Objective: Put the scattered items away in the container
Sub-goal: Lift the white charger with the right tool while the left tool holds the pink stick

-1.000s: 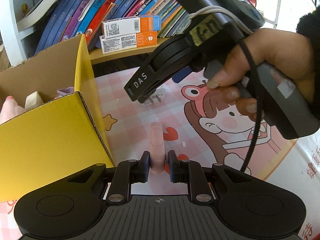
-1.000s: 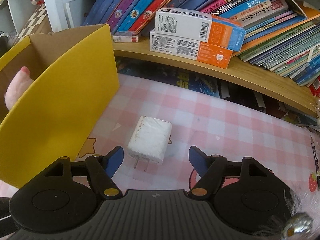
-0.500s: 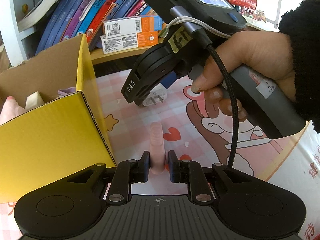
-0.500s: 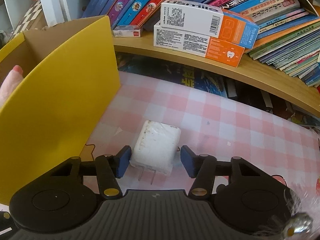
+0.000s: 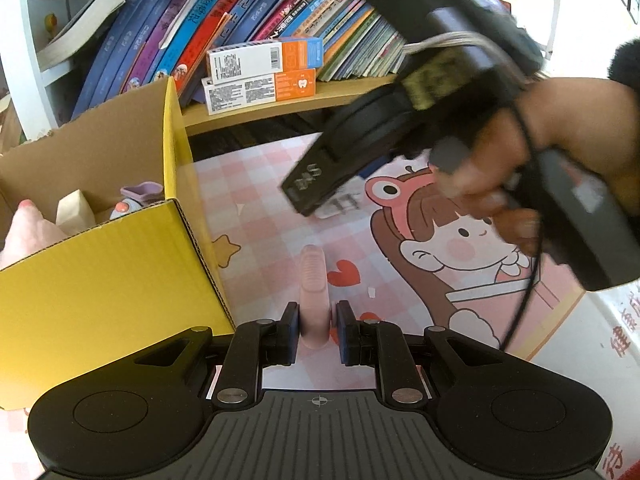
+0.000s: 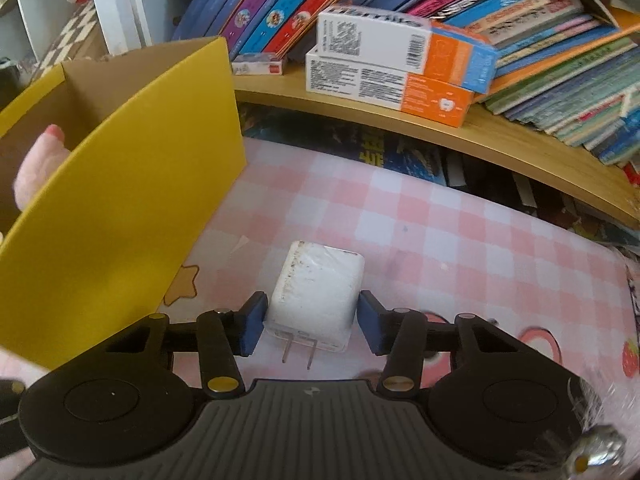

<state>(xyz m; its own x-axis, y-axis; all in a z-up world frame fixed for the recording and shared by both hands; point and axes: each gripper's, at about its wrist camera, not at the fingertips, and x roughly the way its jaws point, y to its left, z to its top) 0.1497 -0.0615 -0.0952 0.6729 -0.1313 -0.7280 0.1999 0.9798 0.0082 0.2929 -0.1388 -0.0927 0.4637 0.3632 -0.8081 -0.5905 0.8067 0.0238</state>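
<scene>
Left gripper (image 5: 314,330) is clamped on a pink stick (image 5: 314,280) at lower centre; right gripper (image 6: 310,326) clasps the white charger (image 6: 316,292) (prongs toward camera), beside the yellow box (image 6: 132,200) at left.

The charger (image 6: 316,292) lay on the mat (image 6: 460,248), right of the cardboard box (image 6: 132,184), before the shelf (image 6: 500,148).

top toothpaste box (image 6: 404,42) on the wooden shelf (image 6: 520,152): "usmile" along its upper edge, blurred, plus a barcode. box beneath it (image 6: 384,88): only a tooth icon on the orange end, small print unreadable. book spines (image 5: 200,24) behind the boxes: chinese chars, too blurred to read.
</scene>
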